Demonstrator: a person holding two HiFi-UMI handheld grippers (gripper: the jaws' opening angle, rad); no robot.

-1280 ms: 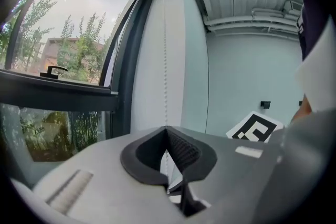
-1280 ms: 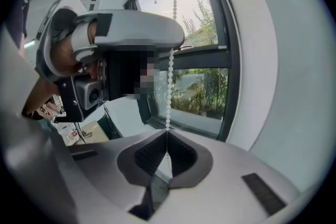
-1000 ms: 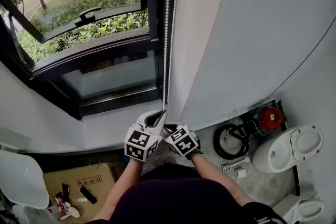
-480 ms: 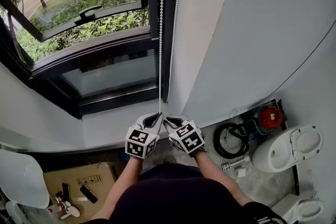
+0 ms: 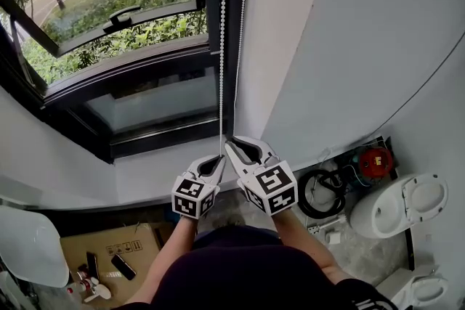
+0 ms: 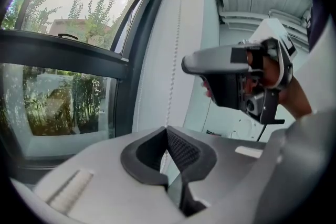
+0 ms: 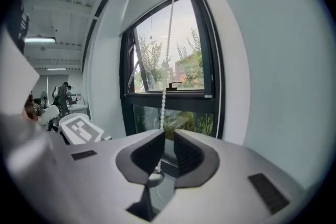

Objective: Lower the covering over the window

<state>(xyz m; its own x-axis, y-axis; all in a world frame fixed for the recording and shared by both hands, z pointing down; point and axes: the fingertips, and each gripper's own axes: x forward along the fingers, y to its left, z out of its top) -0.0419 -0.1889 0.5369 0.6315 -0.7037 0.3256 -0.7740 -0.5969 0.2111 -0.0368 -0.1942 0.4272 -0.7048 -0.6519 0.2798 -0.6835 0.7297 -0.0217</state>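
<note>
Cardboard box: flat on the floor at lower left, small items lying on it.
Window: black frame, upper sash tilted outward, greenery beyond; glass uncovered in the head view.
Bead chain: white, two strands hanging down the frame's right upright — one into each gripper.
Left gripper: clenched on the left strand, jaw tips meeting round the beads; the lower of the two.
Right gripper: just beside it and higher — pads nipping the right strand, which runs down between them.
Wall: pale, right of the chain.
Floor, right: black coiled hose, red object beside it, white toilet farthest right.
</note>
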